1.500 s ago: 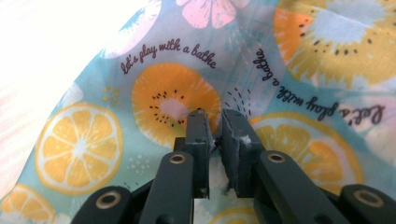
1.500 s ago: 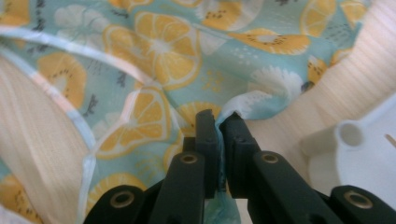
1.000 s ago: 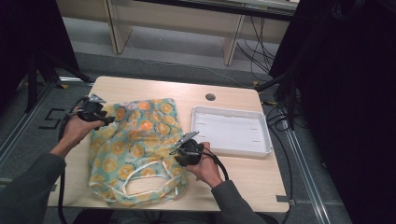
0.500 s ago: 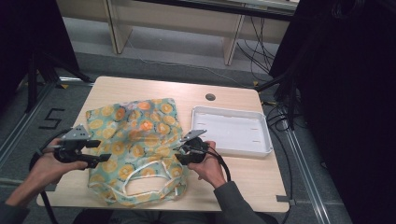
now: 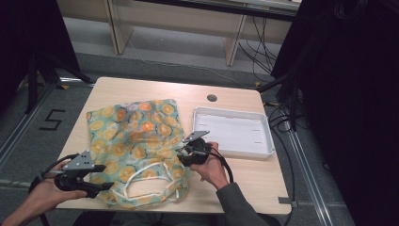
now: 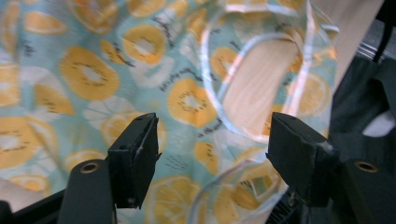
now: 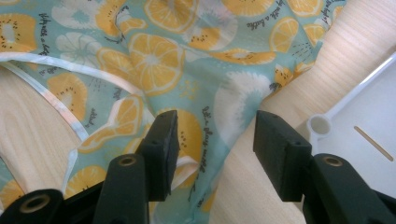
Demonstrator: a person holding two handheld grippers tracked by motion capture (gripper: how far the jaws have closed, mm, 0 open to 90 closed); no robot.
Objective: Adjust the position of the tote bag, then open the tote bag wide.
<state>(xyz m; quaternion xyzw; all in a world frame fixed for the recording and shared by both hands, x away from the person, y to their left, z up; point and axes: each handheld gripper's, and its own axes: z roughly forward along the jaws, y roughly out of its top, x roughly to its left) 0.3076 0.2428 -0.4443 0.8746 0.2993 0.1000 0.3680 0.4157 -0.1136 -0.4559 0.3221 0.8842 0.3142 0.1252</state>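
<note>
- Fruit-print bag (image 5: 136, 150) lies flat on the bench (image 5: 244, 183), its white handles (image 5: 146, 181) at the near edge.
- Left tongs (image 5: 101, 187) and right tongs (image 5: 181, 151), just widened, grip nothing; one could catch a single handle and bunch the cloth.
- Dragging could nudge the white tray (image 5: 235, 132).

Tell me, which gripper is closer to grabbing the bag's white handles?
Left, probably. The left gripper sits at the fruit-print bag's near corner, open jaws facing the white handles. The right gripper, also open, hovers over the bag's side edge by the white tray.
</note>
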